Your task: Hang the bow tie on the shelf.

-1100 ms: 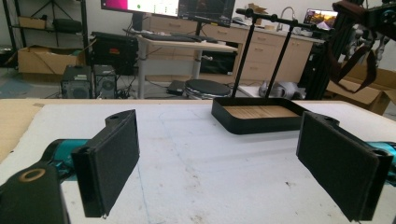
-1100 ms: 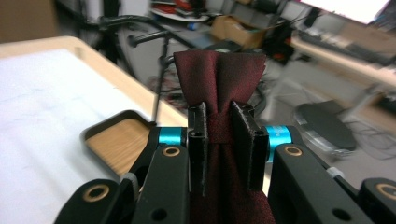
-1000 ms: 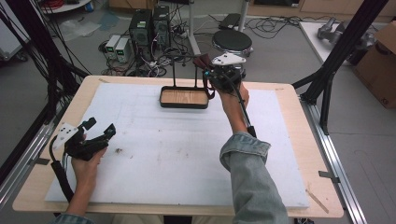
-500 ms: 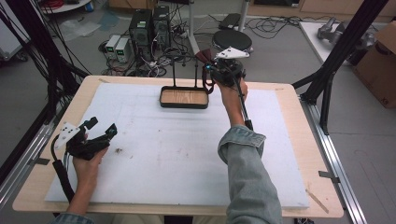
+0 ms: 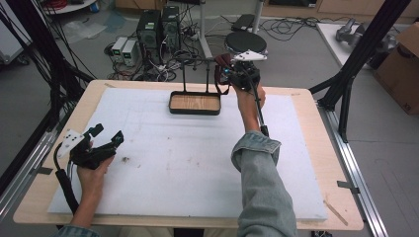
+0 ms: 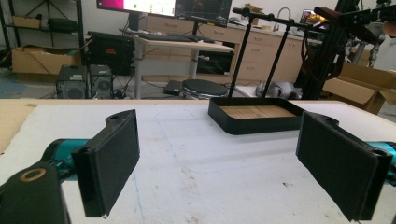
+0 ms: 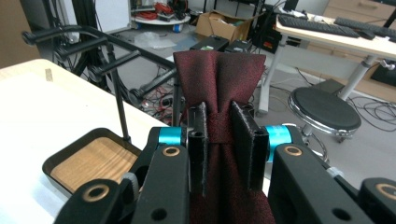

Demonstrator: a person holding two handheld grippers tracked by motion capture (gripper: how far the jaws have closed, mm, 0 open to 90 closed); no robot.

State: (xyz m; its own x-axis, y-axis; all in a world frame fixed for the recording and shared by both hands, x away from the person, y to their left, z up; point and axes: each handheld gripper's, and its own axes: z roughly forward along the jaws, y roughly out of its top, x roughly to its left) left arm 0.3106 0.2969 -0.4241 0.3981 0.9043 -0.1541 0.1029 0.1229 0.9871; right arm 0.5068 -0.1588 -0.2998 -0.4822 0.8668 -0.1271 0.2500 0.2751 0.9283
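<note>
Tie (image 5: 221, 63), dark red, sits top centre of the high view, pinched in the right gripper (image 5: 228, 74) right up against the black rack (image 5: 195, 96) at the far edge of the white mat (image 5: 197, 163). The rack's crossbar runs left to right across the frame, just left of the gripper, so I'd guess draping the tie over that bar is the move, and the right hand is obviously the one doing it. The left gripper (image 5: 106, 138) is way off at lower left, resting on the mat

Left gripper view: jaws spread wide with nothing between them, the rack's wooden tray centre right, its posts going up to the bar, and the tie hanging in the upper right corner

Right gripper view: the pads (image 7: 247, 144) are squeezed narrow on the tie (image 7: 219, 84) just below where it fans out, long axis running straight up the frame. The bars of the rack (image 7: 88, 161) sit upper left, so the tie lies right of them and roughly level
</note>
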